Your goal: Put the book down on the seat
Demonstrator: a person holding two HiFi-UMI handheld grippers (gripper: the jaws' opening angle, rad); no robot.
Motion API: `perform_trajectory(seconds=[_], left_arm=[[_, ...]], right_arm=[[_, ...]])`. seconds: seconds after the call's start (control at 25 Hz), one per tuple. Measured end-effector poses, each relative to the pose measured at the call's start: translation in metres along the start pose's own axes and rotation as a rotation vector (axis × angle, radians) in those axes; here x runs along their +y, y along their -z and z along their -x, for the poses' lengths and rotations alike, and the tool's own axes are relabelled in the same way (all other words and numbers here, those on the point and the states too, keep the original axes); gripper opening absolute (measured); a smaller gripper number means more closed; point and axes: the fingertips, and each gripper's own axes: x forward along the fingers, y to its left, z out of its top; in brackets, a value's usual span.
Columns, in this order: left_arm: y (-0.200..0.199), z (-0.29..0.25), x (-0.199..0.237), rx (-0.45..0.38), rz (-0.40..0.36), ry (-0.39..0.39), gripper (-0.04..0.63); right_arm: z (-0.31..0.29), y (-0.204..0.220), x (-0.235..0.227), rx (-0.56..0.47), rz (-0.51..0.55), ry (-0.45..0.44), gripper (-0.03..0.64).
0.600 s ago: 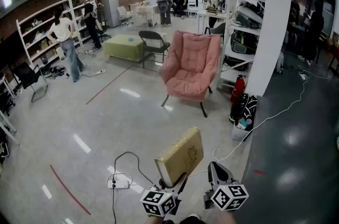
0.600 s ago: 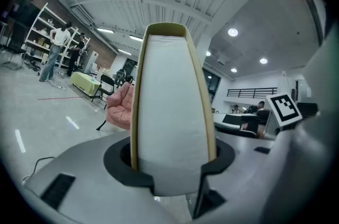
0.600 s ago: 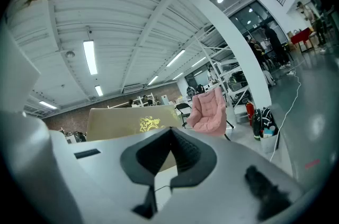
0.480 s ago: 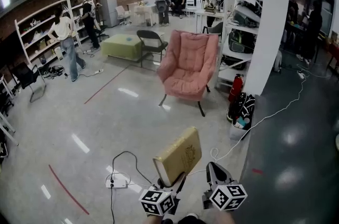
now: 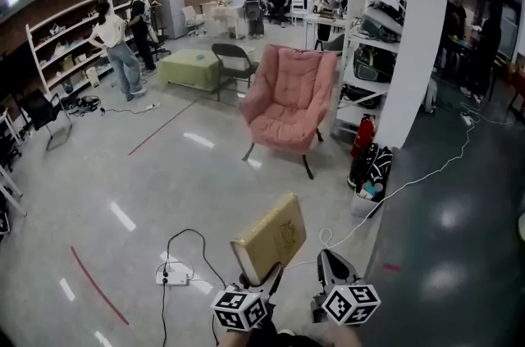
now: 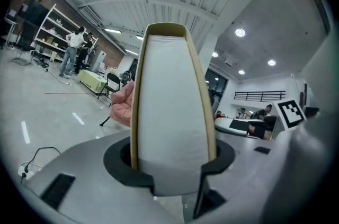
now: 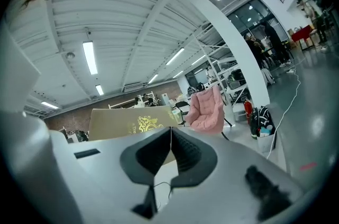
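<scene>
A thick book (image 5: 268,239) with a tan cover and gold print stands tilted upward in my left gripper (image 5: 264,280), whose jaws are shut on its lower end. The left gripper view shows the book's white page edge (image 6: 170,112) between the black pads. My right gripper (image 5: 328,265) hangs beside it on the right, jaws shut with nothing in them; its view shows the book's cover (image 7: 132,123) to its left. The pink armchair (image 5: 289,102) stands several steps ahead on the grey floor, its seat bare.
A power strip and black cable (image 5: 174,275) lie on the floor at front left. Bags and a fire extinguisher (image 5: 369,161) sit beside a white pillar (image 5: 418,42) on the right. Behind the armchair are a folding chair (image 5: 232,62), a green ottoman (image 5: 190,68), shelves and people.
The view has shifted a little forward and left; the armchair looks slightly nearer. Both grippers keep their places, the book unmoved in the left one. The person by the left shelves has stepped farther back.
</scene>
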Motion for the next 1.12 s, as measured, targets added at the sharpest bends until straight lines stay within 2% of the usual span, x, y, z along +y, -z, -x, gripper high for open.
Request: perform_trajectory(seconds=[0.28,0.48,0.8,1.12], left_arm=[[0.020,-0.022,-0.003,0.036,0.045,-0.034,0.227],[0.019,-0.062,-0.004,0.066,0.041,-0.025,0.227],[-0.018,-0.158,0.011,0.065,0.027,0.012,0.226],[-0.056,-0.270,0.023,0.083,0.042,0.034,0.225]], right_arm=[[0.001,0.009,-0.024,0.036,-0.009,-0.001,0.014],[-0.018,0.000,-0.055,0.044,-0.028,0.027,0.014],[-0.095,-0.035,-0.108,0.043,-0.047,0.063,0.014],[-0.179,-0.078,-0.159,0.070,-0.040,0.056,0.014]])
